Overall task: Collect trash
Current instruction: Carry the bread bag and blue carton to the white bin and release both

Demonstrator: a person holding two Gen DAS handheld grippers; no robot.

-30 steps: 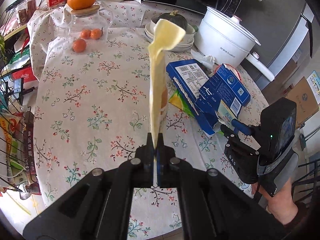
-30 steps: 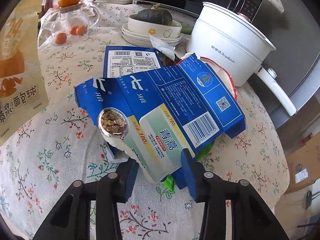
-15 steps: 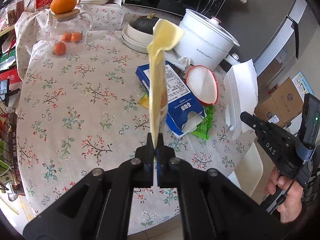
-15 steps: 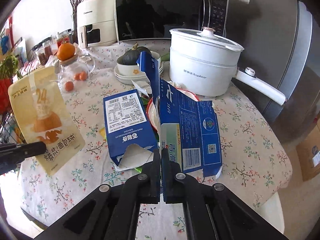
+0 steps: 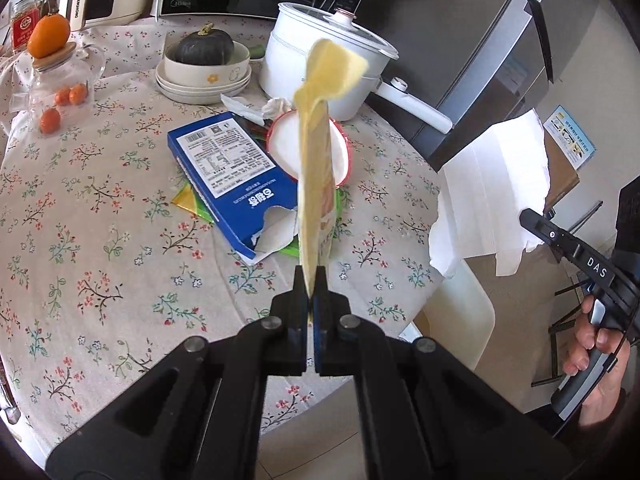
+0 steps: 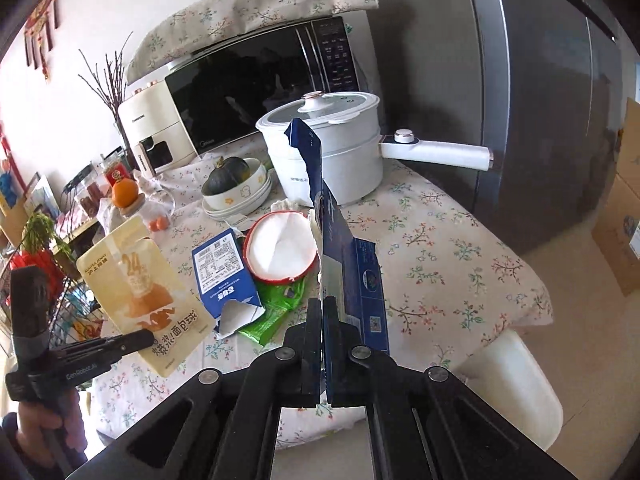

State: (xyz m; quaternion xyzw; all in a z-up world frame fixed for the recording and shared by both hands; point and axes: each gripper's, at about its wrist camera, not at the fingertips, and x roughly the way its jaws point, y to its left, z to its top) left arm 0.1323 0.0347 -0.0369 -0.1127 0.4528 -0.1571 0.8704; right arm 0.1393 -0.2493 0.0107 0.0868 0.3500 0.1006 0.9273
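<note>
Right wrist: torn blue carton (image 6: 344, 264) overhangs table edge (image 6: 532, 320).

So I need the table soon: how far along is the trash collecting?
Nothing looks binned yet, and no bin is in view. In hand: the left gripper is shut on the yellow snack pouch, and the right gripper is shut on the flattened blue carton. Left on the table: the blue box, the green wrapper, the red-rimmed lid.
</note>
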